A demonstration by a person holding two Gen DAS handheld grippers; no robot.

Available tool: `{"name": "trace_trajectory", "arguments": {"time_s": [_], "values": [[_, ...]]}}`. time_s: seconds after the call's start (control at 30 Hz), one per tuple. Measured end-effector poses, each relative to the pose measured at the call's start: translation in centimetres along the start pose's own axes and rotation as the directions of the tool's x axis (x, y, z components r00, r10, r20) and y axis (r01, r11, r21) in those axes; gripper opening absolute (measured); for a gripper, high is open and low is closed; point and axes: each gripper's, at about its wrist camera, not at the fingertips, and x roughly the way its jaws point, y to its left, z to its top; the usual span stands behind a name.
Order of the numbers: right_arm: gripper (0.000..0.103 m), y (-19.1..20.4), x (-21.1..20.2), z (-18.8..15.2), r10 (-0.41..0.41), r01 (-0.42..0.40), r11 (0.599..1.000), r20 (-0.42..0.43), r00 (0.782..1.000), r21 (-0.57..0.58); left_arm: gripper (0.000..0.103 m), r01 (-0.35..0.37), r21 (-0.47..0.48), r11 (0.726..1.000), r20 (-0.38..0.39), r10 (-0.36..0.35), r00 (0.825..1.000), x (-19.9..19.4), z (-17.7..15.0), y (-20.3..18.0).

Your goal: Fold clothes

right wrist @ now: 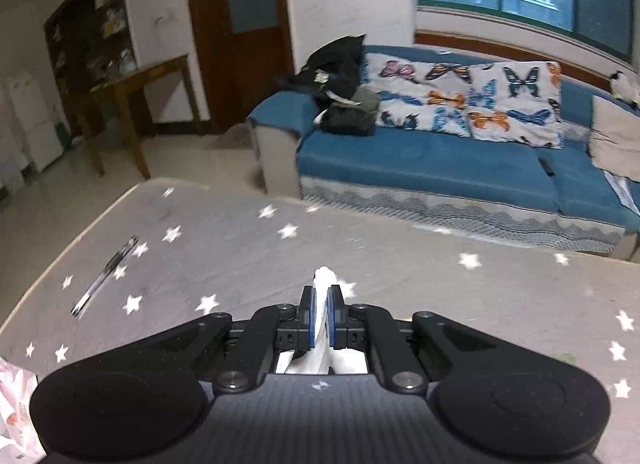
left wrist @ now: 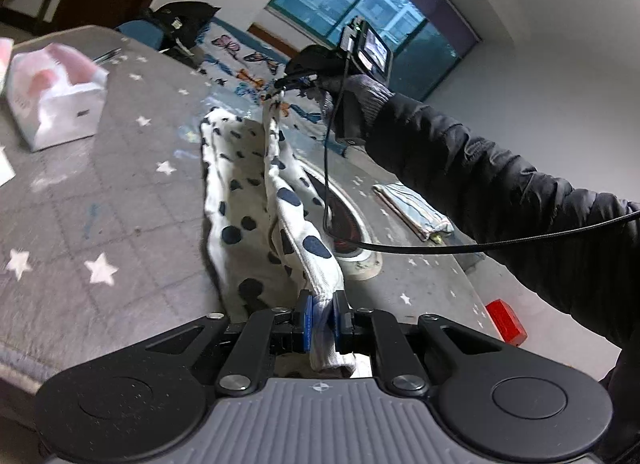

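Now both grippers are clamped on the same garment (left wrist: 256, 199), a white cloth with dark blue spots, lifted off the table (left wrist: 120, 191) and stretched between them. In the left wrist view the left gripper (left wrist: 322, 318) has its blue pads (left wrist: 306, 320) pressed together on one end of the cloth, a fold of which pokes out behind the fingers. From there the cloth runs up and away as a taut, twisted band to the right gripper (left wrist: 286, 83), held by a gloved hand (left wrist: 352, 91) at the end of a black sleeve; its tips pinch the far end. The slack part of the garment hangs below the band and sags onto the table.

In the right wrist view the right gripper (right wrist: 320, 316) is closed on a thin white edge of the garment (right wrist: 322, 304), which sticks up just past the pads (right wrist: 308, 318) (only this sliver shows here).

The table wears a grey cover with white stars. On it lie a white plastic bag (left wrist: 56, 95) to the left, a folded pale cloth (left wrist: 412, 207) well to the right of the garment, a red block (left wrist: 506, 322) near the edge, and a pen (right wrist: 106, 276). Beyond the table stands a blue sofa (right wrist: 440, 159) with butterfly cushions (right wrist: 468, 103).
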Motion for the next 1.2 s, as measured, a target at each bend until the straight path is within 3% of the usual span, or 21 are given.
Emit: {"name": "trace_trajectory", "arguments": {"time_s": [0.13,0.33,0.43,0.63,0.8,0.9,1.03,1.2], "values": [[0.006,3.0,1.4,-0.9,0.03,-0.031,0.999,-0.034,0.999,-0.037,0.011,-0.001,-0.019,1.0,-0.005,0.001,1.0,-0.3,-0.5,0.1],[0.013,4.3,2.5,-2.0,0.143,-0.146,0.988,-0.085,0.986,-0.04,0.011,0.001,-0.032,0.999,-0.015,-0.002,1.0,-0.8,-1.2,-0.2],[0.015,4.4,1.6,-2.2,0.169,-0.173,0.983,-0.071,0.983,-0.067,0.011,0.004,-0.026,1.0,-0.014,-0.004,1.0,-0.9,-1.0,-0.3],[0.016,3.0,-1.2,-1.9,0.16,-0.168,0.98,-0.078,0.984,-0.111,0.011,0.002,0.003,1.0,0.001,-0.002,1.0,-0.7,-0.7,-0.6],[0.018,1.6,-4.1,-2.5,0.138,-0.151,0.973,-0.087,0.987,-0.173,0.011,-0.022,-0.025,0.999,-0.02,0.022,1.0,-0.5,-1.1,0.1],[0.031,0.8,-6.1,-3.0,0.126,-0.142,0.968,-0.088,0.988,-0.208,0.014,-0.035,-0.02,0.999,-0.025,0.035,0.999,-0.4,-1.4,0.0],[0.033,-0.4,-8.8,-4.4,0.121,-0.141,0.958,-0.093,0.988,-0.248,0.016,-0.069,-0.023,0.997,-0.023,0.069,0.997,-0.6,-1.6,0.0],[0.034,-1.7,-12.5,-7.6,0.139,-0.168,0.939,-0.117,0.983,-0.299,0.029,-0.101,-0.011,0.995,-0.001,0.101,0.995,-1.6,-1.8,-0.3]]}}
